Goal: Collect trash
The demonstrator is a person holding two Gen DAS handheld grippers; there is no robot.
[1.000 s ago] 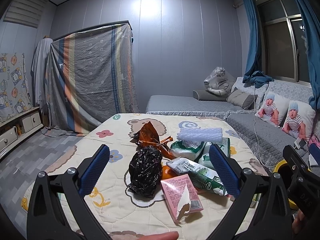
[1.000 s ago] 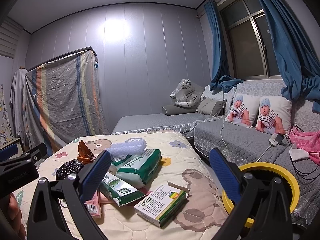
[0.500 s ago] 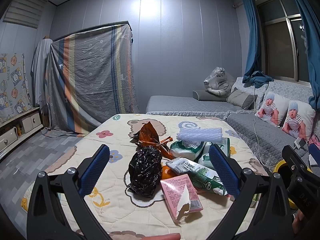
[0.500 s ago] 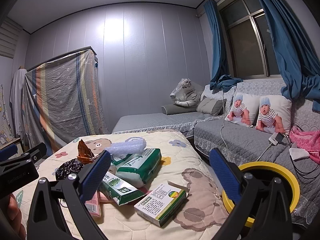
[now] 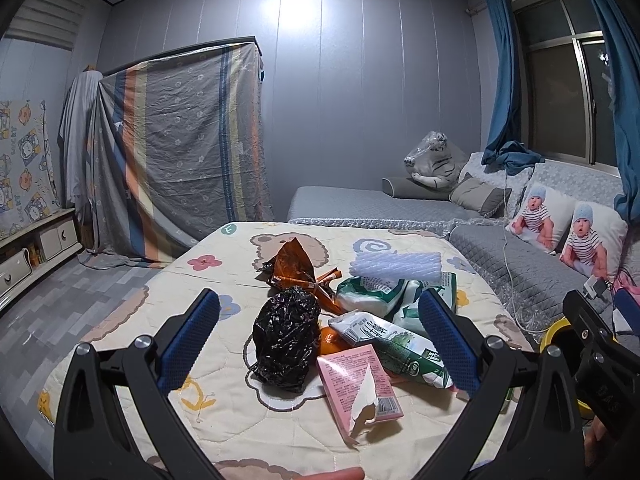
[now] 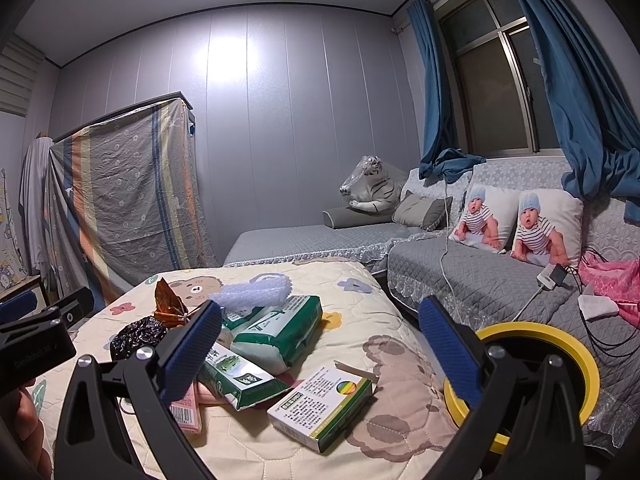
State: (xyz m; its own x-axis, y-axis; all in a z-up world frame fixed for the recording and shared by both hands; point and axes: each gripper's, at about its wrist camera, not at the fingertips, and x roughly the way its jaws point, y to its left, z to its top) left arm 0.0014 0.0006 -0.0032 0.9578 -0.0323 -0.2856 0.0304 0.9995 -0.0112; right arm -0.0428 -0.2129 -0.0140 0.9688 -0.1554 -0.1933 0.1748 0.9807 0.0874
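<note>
Nothing looked collected yet: both the left tongs (image 5: 318, 334) and the right tongs (image 6: 320, 338) hung wide open and empty over the quilted bench (image 5: 224, 412), where the trash pile (image 5: 360, 320) lay untouched, left of the yellow-rimmed bin (image 6: 560, 340).

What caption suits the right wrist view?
Open right gripper hovers over boxes and packets on a quilted table, yellow-rimmed bin beside.
</note>
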